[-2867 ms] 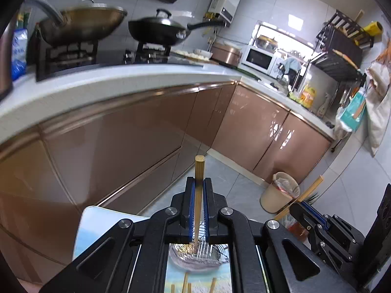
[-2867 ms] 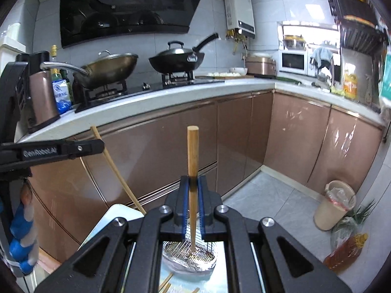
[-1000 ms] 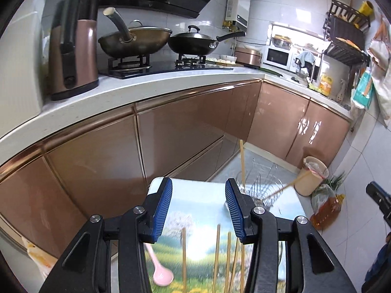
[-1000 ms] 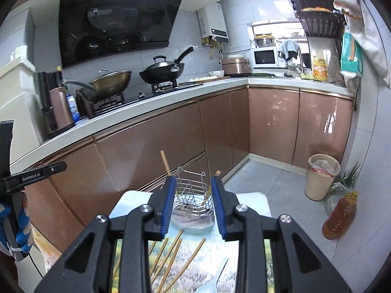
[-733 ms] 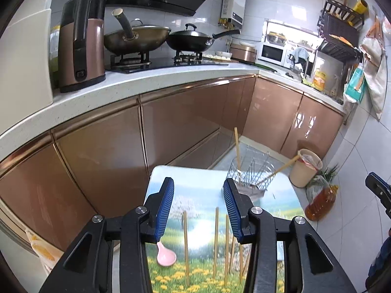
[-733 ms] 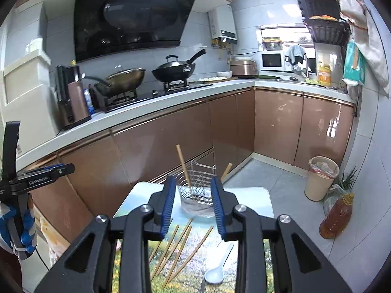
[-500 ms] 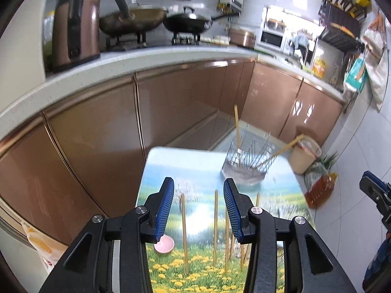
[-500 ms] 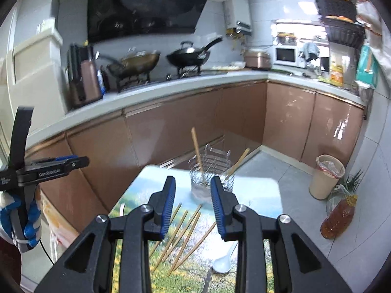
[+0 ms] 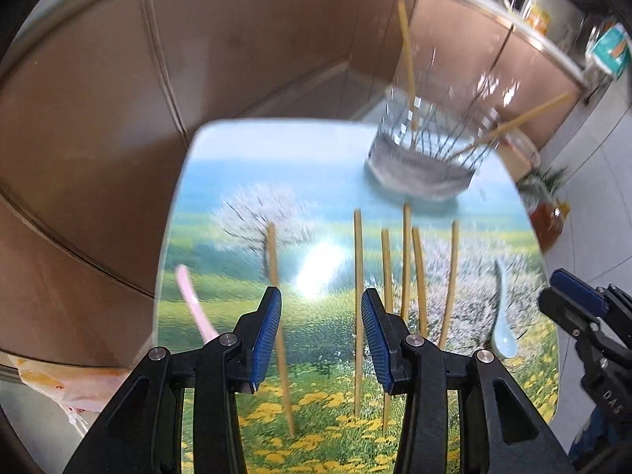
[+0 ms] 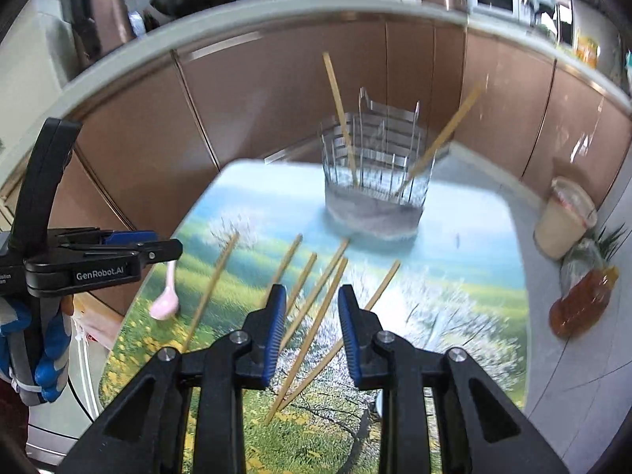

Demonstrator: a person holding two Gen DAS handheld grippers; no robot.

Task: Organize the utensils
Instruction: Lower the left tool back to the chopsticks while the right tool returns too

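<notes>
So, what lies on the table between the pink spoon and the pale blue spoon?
Six wooden chopsticks lie between pink spoon and pale blue spoon, clearest in left wrist view.

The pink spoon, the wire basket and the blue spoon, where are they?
pink spoon (image 10: 165, 303), right wrist view, on its bowl.
wire basket (image 10: 375, 205), right wrist view, on its lower wall.
blue spoon (image 9: 503, 341), left wrist view, on its bowl.

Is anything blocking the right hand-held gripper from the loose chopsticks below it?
Nothing visible. The right hand-held gripper, its jaws closing and empty, hangs over the loose chopsticks on the table, and the wire holder stands well behind them.
</notes>
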